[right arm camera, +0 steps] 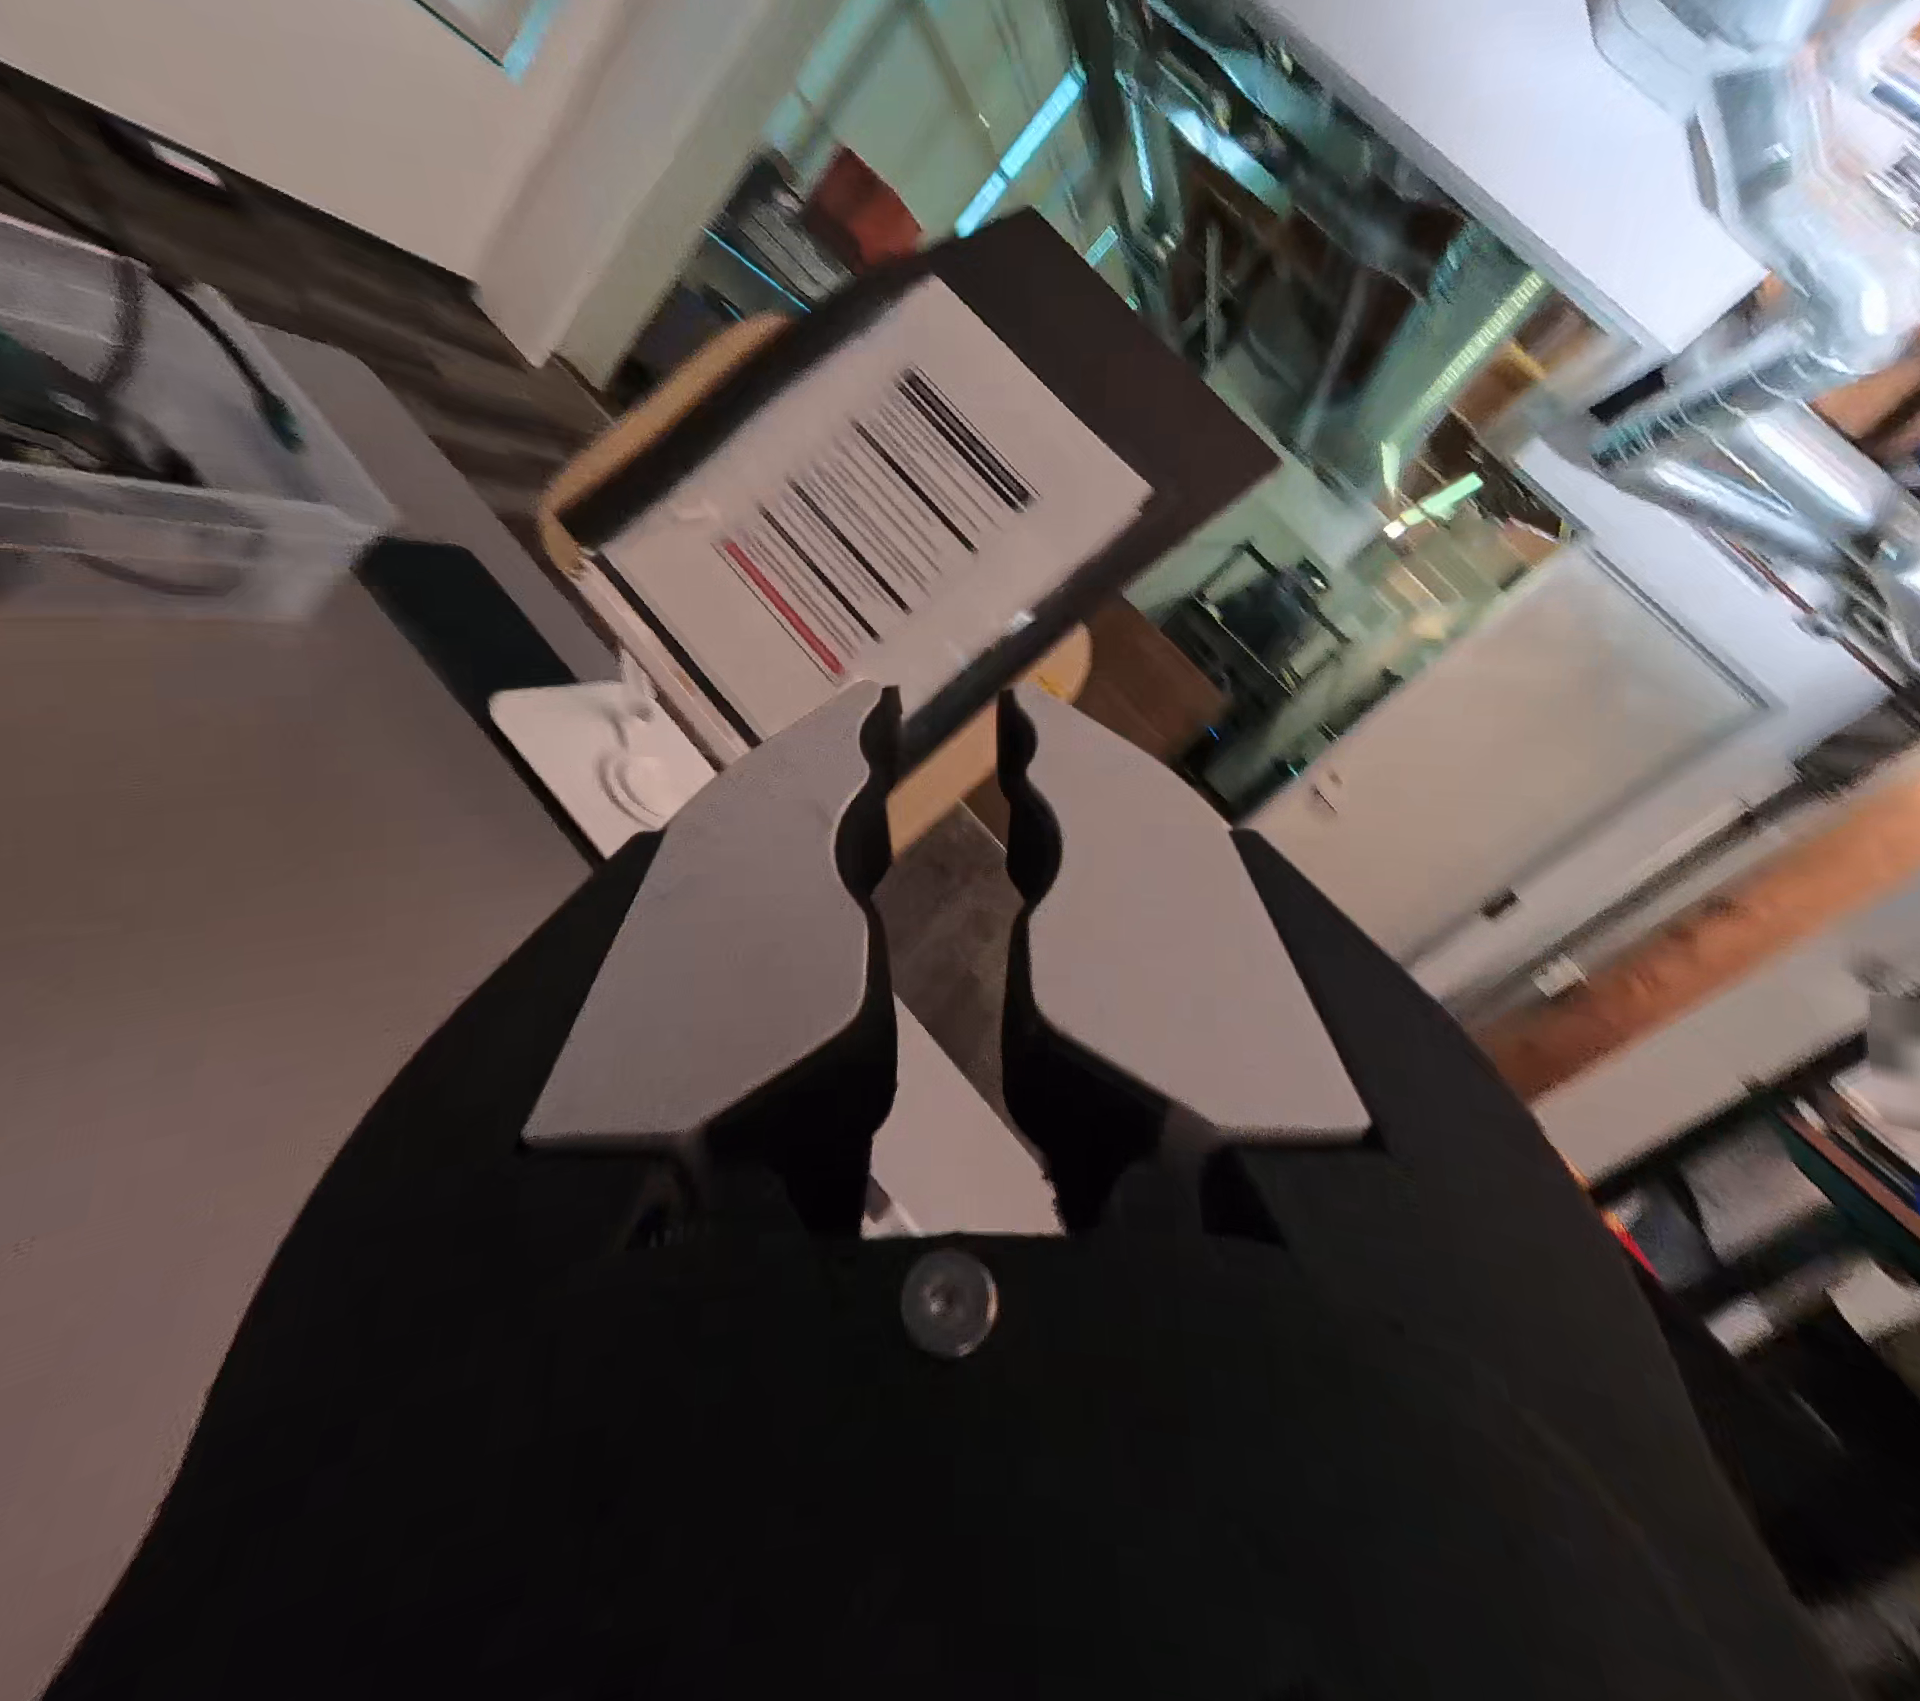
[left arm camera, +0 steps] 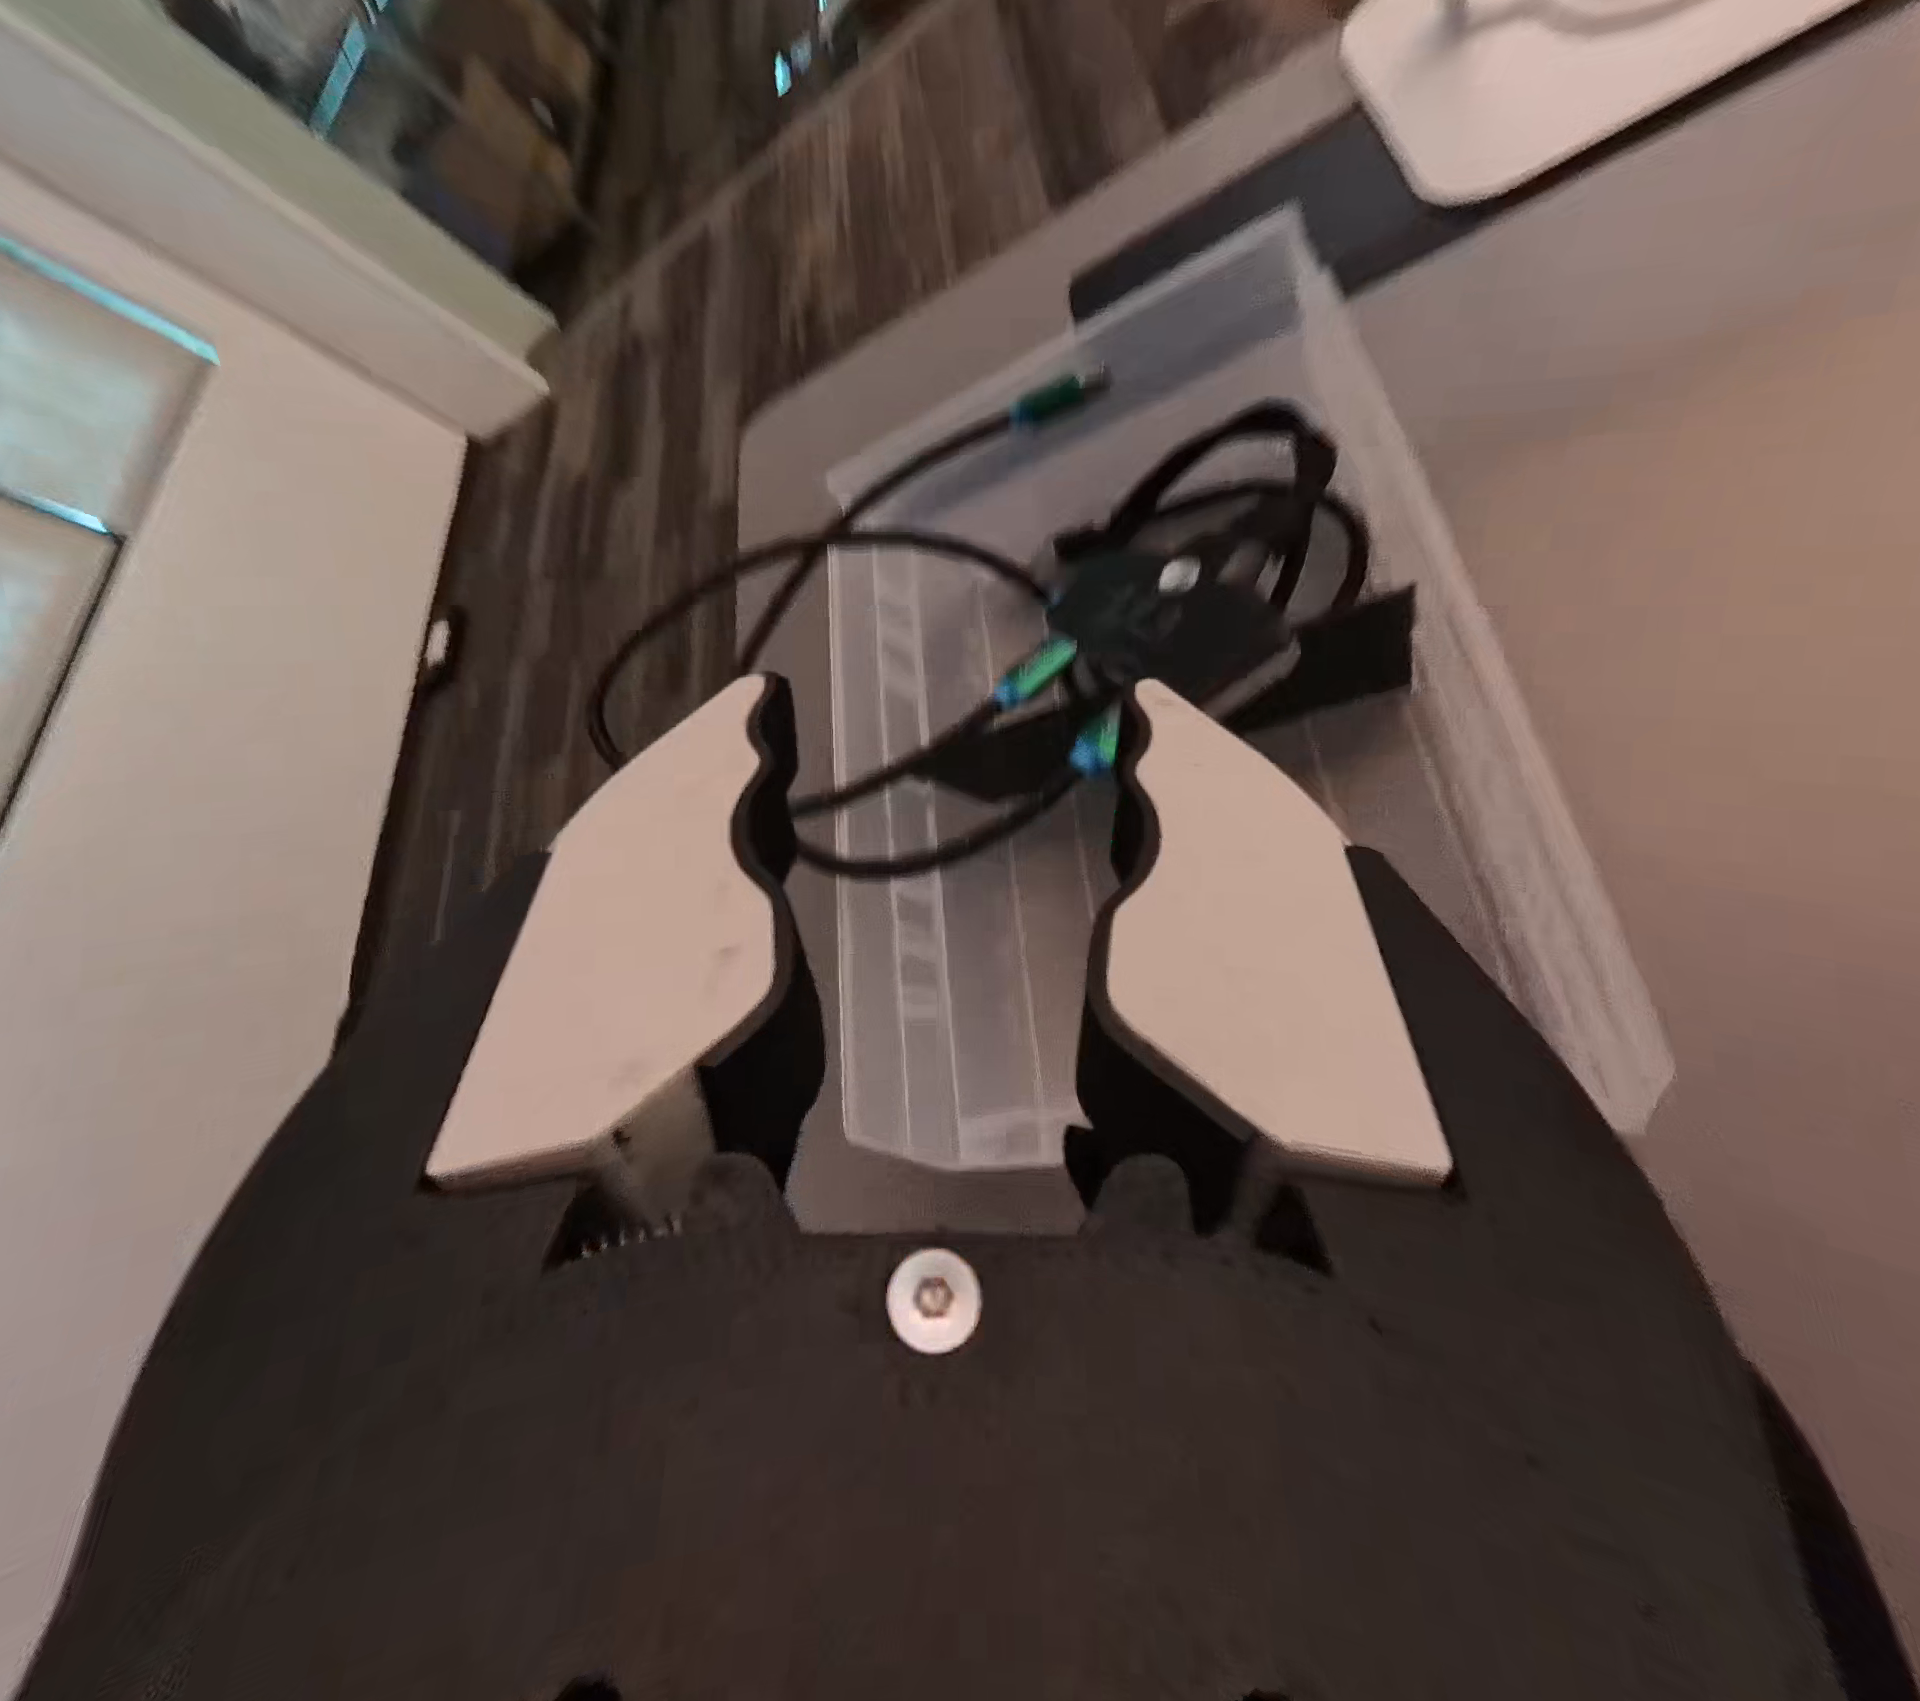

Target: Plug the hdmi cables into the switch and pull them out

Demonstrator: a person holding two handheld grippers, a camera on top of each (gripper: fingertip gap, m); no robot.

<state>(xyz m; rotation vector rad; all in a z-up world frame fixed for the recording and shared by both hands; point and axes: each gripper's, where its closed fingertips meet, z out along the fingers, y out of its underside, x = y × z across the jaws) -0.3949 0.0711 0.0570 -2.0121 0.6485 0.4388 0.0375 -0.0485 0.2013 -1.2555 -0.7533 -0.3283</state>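
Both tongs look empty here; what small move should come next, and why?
Probably ease the left tongs forward toward the green-ended plugs at the black switch in the clear bin: they hang open short of them, while the right tongs point away.

Left wrist view looks forward and down along its own claw from above the worktop, tilted, onto a clear bin lying near. Right wrist view faces outward along its claw, strongly rolled, toward the room beyond. Both views share the clear bin and worktop; both are motion-blurred.
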